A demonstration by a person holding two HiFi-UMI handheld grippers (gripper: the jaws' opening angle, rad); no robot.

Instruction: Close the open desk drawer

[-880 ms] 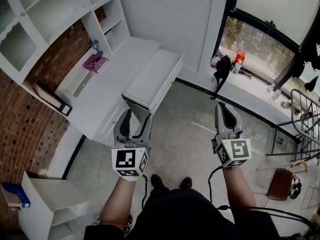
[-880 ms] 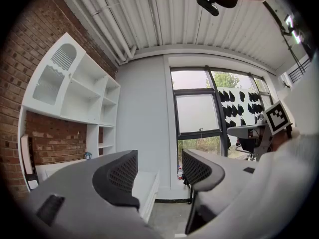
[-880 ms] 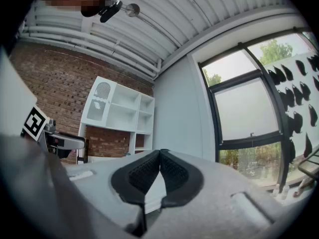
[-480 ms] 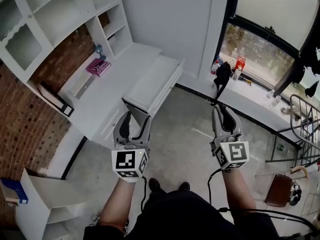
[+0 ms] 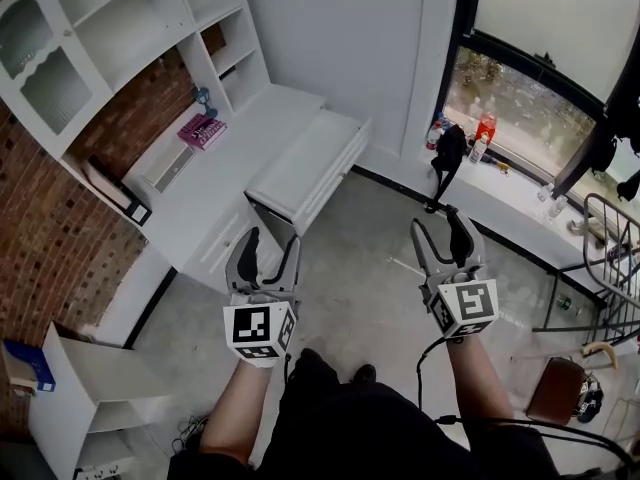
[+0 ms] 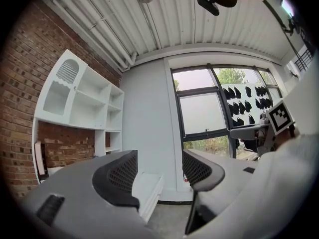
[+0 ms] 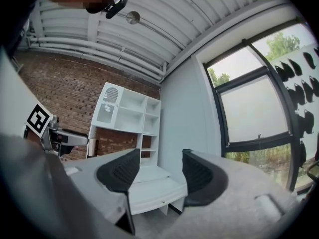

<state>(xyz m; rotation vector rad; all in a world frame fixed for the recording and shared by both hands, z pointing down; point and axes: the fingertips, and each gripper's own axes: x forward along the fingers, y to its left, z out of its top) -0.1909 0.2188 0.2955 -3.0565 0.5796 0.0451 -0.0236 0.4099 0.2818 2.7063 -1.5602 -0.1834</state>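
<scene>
A white desk (image 5: 225, 183) stands against the brick wall, and its wide drawer (image 5: 305, 163) is pulled out toward the room. The drawer also shows between the jaws in the right gripper view (image 7: 152, 189) and low in the left gripper view (image 6: 148, 188). My left gripper (image 5: 264, 250) hovers just in front of the drawer's near corner, jaws apart with nothing between them. Further right, over the grey floor, my right gripper (image 5: 442, 236) is open and empty too. Both point level at the desk and neither touches it.
White shelves (image 5: 130, 28) rise above the desk, with a pink box (image 5: 201, 130) on the desktop. A low white shelf unit (image 5: 85, 398) stands at the lower left. The window sill (image 5: 500, 173) with bottles runs along the right, a chair (image 5: 565, 368) beside it.
The whole view has shifted a little, so the desk sits slightly further right. The right gripper's jaws now stand visibly wider apart than before. The left gripper has sunk a little in the view.
</scene>
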